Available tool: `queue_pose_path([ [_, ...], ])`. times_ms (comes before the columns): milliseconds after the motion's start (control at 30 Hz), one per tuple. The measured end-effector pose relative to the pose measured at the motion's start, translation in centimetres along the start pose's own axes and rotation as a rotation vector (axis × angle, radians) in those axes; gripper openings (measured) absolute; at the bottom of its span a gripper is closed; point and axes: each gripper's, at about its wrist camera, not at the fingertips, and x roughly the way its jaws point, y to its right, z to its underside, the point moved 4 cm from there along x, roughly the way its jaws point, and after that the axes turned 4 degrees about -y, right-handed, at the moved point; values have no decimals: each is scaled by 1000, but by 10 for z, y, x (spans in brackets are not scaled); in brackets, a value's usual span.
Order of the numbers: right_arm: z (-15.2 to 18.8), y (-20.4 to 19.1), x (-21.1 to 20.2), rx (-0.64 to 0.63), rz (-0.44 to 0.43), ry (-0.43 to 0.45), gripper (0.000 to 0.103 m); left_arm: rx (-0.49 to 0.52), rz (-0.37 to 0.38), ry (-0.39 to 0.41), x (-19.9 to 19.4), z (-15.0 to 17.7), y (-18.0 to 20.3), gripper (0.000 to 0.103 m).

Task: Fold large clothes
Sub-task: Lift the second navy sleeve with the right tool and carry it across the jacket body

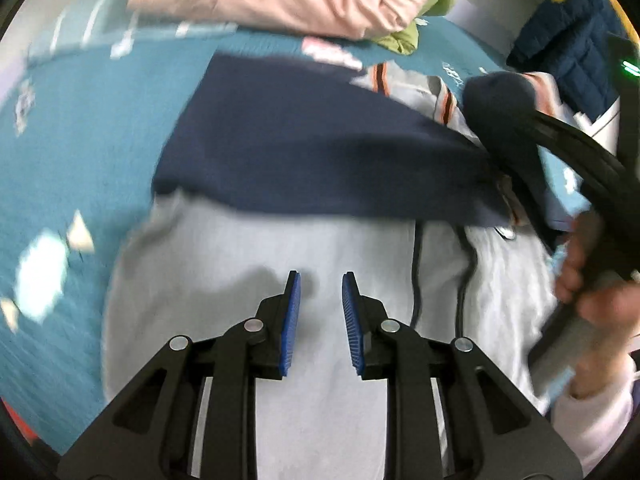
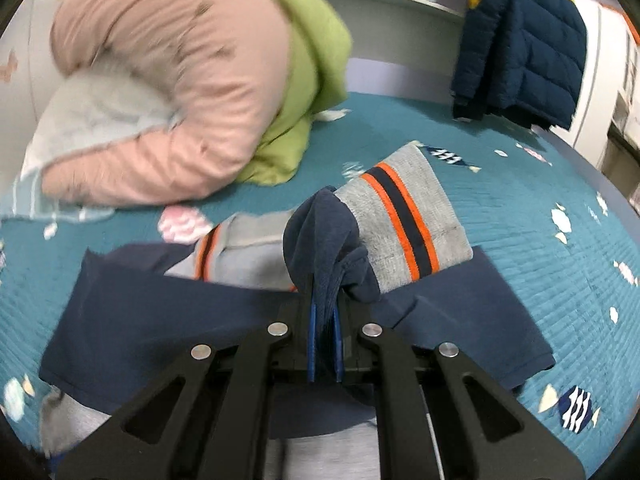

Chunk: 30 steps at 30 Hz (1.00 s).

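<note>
A grey and navy zip sweatshirt (image 1: 280,248) lies spread on the teal bedspread (image 1: 80,140). Its navy upper part (image 1: 304,148) lies across the middle, its grey body nearer me. My left gripper (image 1: 321,280) is open and empty just above the grey body. My right gripper (image 2: 324,312) is shut on a bunch of navy sleeve fabric (image 2: 320,236), holding it up with the grey cuff with orange and navy stripes (image 2: 408,220) hanging beside it. The right gripper also shows in the left wrist view (image 1: 500,96), at the right.
A pink and green padded jacket (image 2: 180,92) is piled at the back left of the bed. A navy and yellow puffer jacket (image 2: 524,48) hangs at the back right. A white headboard or shelf (image 2: 400,12) runs behind. The bedspread (image 2: 540,208) continues to the right.
</note>
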Motion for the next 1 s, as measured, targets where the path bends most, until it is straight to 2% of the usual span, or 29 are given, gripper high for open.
queue_pose_path([
  [67, 6, -24, 11, -37, -18, -37, 10, -30, 12, -1, 0, 13, -10, 23],
  [167, 15, -51, 20, -69, -70, -102, 11, -20, -8, -16, 3, 17, -18, 23],
  [300, 24, -79, 13, -84, -233, -145, 14, -47, 60, 20, -8, 13, -25, 23],
  [333, 26, -87, 14, -119, -273, -181, 19, -48, 61, 30, -11, 13, -28, 23],
  [367, 29, -95, 15, -150, -299, -213, 40, -48, 58, 36, -13, 13, -29, 23],
  [400, 30, -97, 11, -165, -307, -210, 62, -49, 54, 37, -14, 14, -31, 23],
  [467, 30, -97, -9, -175, -337, -124, 71, -57, 61, 29, -14, 16, -35, 23],
  [500, 30, -98, -18, -184, -361, -102, 82, -64, 64, 24, -13, 17, -36, 23],
  [533, 30, -98, -26, -194, -392, -92, 85, -75, 67, 15, -12, 18, -38, 23],
  [600, 27, -94, -39, -199, -416, -56, 86, -89, 72, 1, -10, 18, -39, 23],
  [667, 19, -81, -52, -185, -362, 28, 86, -85, 78, 4, -12, 19, -39, 23],
  [700, 17, -75, -52, -169, -336, 36, 86, -81, 80, 5, -13, 20, -39, 23],
  [767, 10, -55, -38, -69, -283, -28, 86, -82, 87, 3, -14, 22, -40, 23],
  [933, 19, -2, 1, 242, -343, -219, 86, -87, 104, 10, -17, 21, -44, 23],
  [1000, 23, 6, 13, 304, -354, -246, 83, -91, 108, 16, -19, 19, -45, 23],
])
